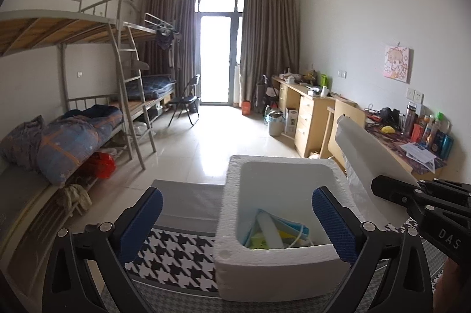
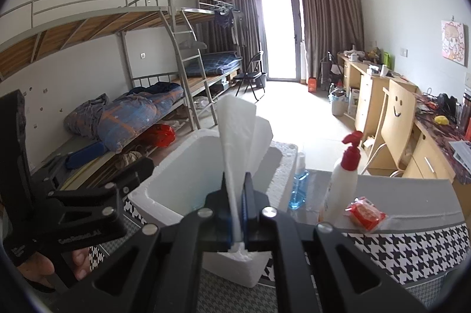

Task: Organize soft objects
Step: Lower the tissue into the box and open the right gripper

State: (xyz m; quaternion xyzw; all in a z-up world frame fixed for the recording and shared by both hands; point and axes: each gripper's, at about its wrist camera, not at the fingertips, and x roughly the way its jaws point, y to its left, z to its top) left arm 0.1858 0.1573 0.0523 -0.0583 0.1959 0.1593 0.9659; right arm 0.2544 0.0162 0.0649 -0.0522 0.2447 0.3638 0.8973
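Two tools | my left tool (image 1: 237,220) spread wide, empty, at foam box (image 1: 232,263) | my right tool (image 2: 239,213) clamped on tissue (image 2: 238,124) above box | step: stowing tissue; next: lower, release inside.

The left gripper (image 1: 237,220) stands with its blue-padded jaws spread wide, nothing pressed between them, pointing slightly downward. The right gripper (image 2: 238,210) is clamped tight, fingers together, angled downward. A bare hand (image 2: 44,266) grips the left tool's handle.
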